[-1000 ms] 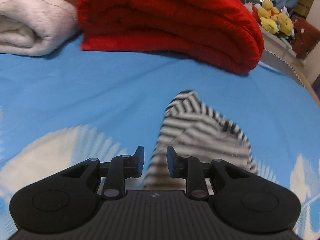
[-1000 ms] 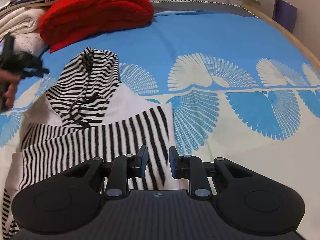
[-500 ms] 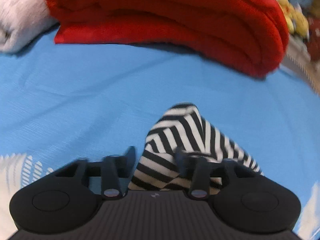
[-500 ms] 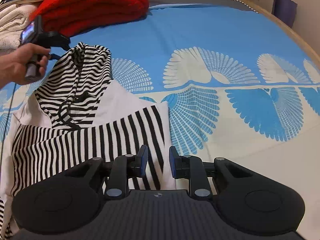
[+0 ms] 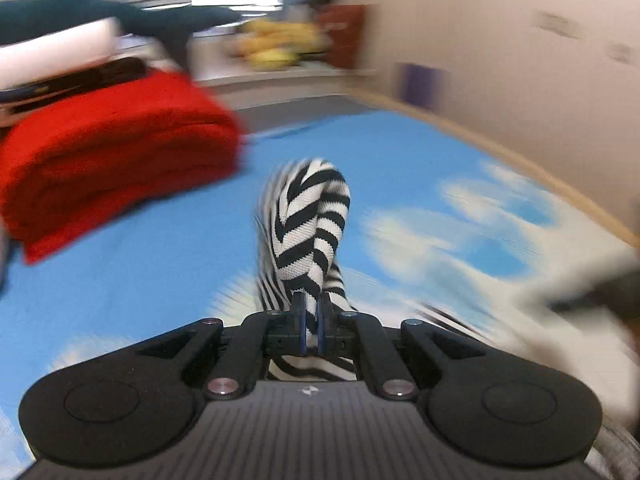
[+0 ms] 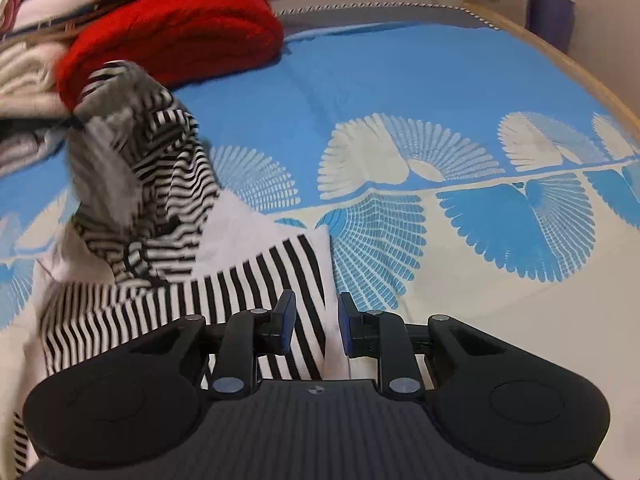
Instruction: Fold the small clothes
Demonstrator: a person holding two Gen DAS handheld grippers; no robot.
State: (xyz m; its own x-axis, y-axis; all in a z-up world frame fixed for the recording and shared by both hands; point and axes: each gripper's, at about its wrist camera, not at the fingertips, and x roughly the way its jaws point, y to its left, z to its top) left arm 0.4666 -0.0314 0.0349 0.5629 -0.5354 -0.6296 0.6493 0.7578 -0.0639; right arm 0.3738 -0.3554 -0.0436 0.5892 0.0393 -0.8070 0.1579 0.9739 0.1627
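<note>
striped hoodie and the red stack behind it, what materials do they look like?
Striped hoodie: knit fabric, likely cotton jersey, matte; ribbed weave shows where the left gripper pinches it.
Red blanket: thick, fuzzy, probably fleece or terry; soft rounded folds. Fiber type can't be confirmed.

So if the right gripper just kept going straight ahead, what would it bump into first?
Probably the striped top: the open right gripper points over its edge lying flat on the blue bedsheet. Depth is hard to judge.

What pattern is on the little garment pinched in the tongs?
Black and white stripes on the garment, clearest in the left wrist view.
</note>
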